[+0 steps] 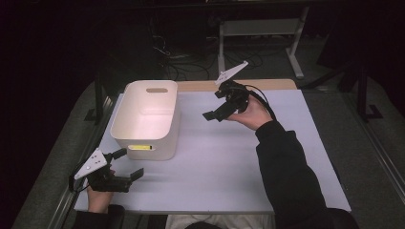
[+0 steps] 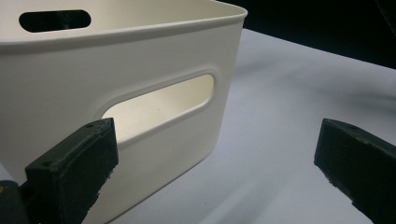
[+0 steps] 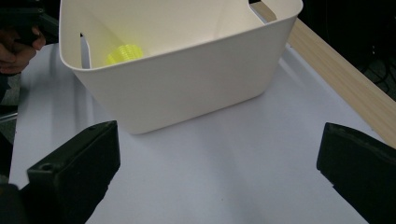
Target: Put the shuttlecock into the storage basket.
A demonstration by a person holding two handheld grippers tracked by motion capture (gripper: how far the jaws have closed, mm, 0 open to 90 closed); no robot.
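Bin (image 1: 143, 125): just ahead of left gripper (image 1: 128, 163), handle slot facing it
Left gripper: jaws spread, empty; nearer
Right gripper (image 1: 213, 106): jaws spread, empty; raised

The bin (image 3: 187, 88) looks like smooth cream plastic with a soft sheen. The tabletop (image 1: 229, 162) wears a matt white sheet, bare pale wood (image 3: 345, 88) along its far edge. Each claw's jaws look dull black, slightly rough.
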